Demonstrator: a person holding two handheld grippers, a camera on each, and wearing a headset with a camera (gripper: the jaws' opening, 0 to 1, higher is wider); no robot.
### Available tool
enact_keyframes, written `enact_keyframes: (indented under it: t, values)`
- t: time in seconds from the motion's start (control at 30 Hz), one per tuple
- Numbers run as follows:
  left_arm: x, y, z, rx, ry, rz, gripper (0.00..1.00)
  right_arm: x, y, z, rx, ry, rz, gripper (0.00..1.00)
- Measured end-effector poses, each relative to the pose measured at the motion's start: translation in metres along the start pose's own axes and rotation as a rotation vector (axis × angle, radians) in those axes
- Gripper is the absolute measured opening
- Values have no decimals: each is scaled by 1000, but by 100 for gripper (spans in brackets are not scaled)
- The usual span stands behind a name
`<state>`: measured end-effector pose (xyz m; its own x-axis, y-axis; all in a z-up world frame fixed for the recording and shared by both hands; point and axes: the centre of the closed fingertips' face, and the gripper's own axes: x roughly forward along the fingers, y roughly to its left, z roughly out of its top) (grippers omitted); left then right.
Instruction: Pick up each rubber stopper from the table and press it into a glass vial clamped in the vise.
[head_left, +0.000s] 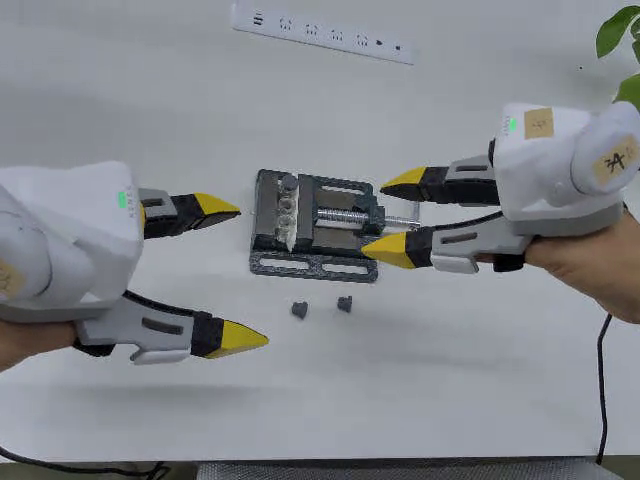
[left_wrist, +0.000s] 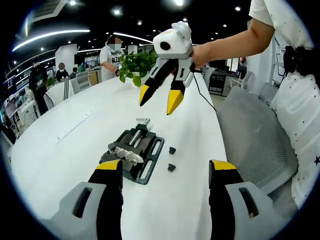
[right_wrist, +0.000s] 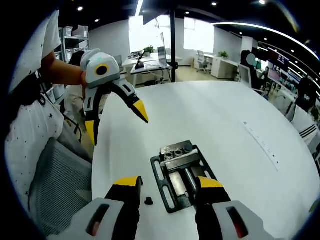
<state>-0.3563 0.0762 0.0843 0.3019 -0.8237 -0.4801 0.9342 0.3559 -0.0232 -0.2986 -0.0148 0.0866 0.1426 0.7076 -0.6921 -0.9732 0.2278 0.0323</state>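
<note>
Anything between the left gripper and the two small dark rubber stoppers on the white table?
Nothing visible. The two small dark rubber stoppers lie on bare white table, just clear of the dark metal vise. The left gripper, jaws open, hovers beside them with only tabletop between.

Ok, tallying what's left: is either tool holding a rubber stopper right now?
No, the left tool and the right tool are open and empty; two stoppers lie on the table near the vise.
</note>
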Motion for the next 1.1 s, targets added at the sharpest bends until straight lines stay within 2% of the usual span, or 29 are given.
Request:
enact_keyframes:
  t: [0.13, 0.33, 0.4, 0.53, 0.63, 0.73, 0.8, 0.97, 1.1]
  values:
    - [5, -1, -3, 27, 26, -18, 64, -12, 7, -8, 36, -50, -12, 46]
    - [15, -2, -12, 64, 77, -47, 55, -22, 17, -24, 56, -85, -17, 52]
    - [20, -3, -16, 94, 100, -64, 51, -24, 19, -33, 61, -98, -18, 55]
    - [32, -6, -22, 124, 135, -90, 44, -26, 22, -47, 64, -101, -19, 58]
    - [42, -9, -32, 184, 189, -134, 39, -30, 24, -54, 73, -111, -15, 62]
    - [50, -11, -37, 217, 214, -157, 36, -32, 28, -58, 77, -118, -11, 66]
    - [56, -11, -42, 228, 228, -174, 34, -34, 29, -65, 83, -113, -12, 67]
    - [70, -10, -53, 258, 272, -200, 25, -36, 31, -70, 103, -116, -20, 67]
    - [80, -11, -60, 280, 303, -221, 22, -41, 30, -76, 117, -121, -33, 67]
